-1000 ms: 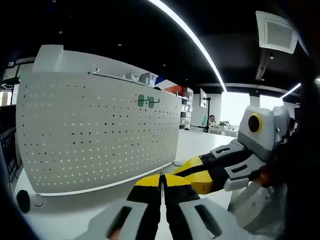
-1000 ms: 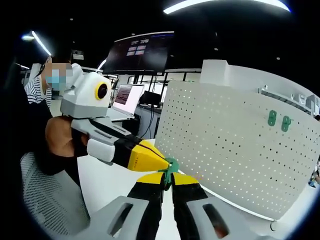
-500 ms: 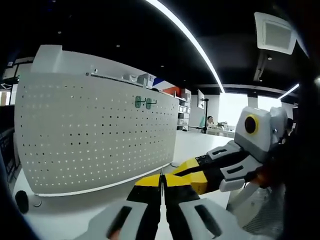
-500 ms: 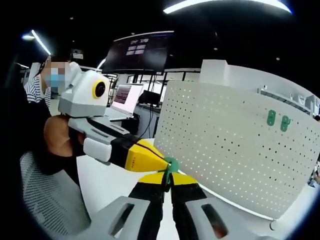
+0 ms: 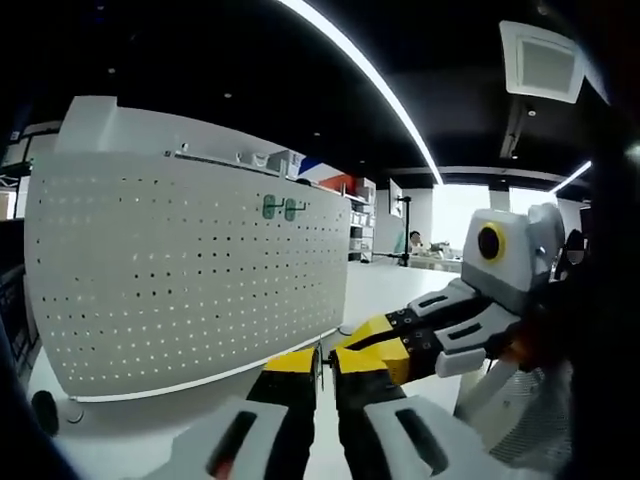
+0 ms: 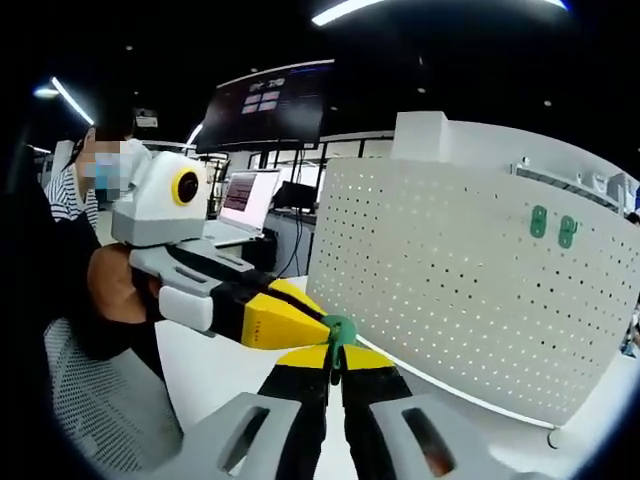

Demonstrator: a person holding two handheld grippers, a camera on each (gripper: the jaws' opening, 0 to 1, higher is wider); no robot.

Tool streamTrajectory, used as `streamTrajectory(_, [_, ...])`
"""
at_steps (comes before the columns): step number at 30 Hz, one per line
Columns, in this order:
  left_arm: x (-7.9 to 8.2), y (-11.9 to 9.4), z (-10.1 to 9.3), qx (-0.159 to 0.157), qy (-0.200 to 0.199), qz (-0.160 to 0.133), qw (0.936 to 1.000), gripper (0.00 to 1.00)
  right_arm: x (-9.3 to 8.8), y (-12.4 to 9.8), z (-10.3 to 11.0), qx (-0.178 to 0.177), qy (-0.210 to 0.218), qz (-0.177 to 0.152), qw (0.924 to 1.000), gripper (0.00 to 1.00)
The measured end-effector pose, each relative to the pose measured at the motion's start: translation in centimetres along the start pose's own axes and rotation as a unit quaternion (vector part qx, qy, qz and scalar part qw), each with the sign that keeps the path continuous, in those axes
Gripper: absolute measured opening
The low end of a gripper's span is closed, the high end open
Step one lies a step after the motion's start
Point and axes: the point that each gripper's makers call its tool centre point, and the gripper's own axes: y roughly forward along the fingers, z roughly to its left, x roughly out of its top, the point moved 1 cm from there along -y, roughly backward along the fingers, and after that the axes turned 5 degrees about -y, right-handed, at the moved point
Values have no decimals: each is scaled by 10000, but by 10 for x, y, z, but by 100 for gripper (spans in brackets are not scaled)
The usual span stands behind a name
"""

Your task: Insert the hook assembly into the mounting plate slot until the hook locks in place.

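Observation:
A white perforated mounting plate (image 5: 190, 270) stands upright on the table, also seen from the other side (image 6: 460, 290). Two small green hooks (image 5: 275, 208) hang high on it (image 6: 552, 225). My right gripper (image 6: 335, 362) is shut on a green hook assembly (image 6: 338, 329), held in the air short of the plate. My left gripper (image 5: 325, 362) shows a narrow gap between its yellow jaws, so it is open. The two grippers meet tip to tip: the right gripper (image 5: 352, 338) comes in beside my left jaws, and the left gripper's yellow tip (image 6: 300, 322) touches the green hook.
A person (image 6: 75, 190) in a striped top holds the grippers, with a mesh chair back (image 6: 100, 400) below. The white tabletop (image 5: 390, 285) runs past the plate's end. A laptop (image 6: 248, 200) and a large screen (image 6: 275, 100) stand behind.
My left jaws have parted from shut to a narrow gap. The right gripper keeps its hold on the green hook. Both views shifted slightly.

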Motion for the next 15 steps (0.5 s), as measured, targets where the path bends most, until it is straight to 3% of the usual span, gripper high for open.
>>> streamTrajectory(15, [2, -1, 4, 259, 394, -1, 9989, 33, 6, -10, -38, -517, 208, -132, 9984, 1])
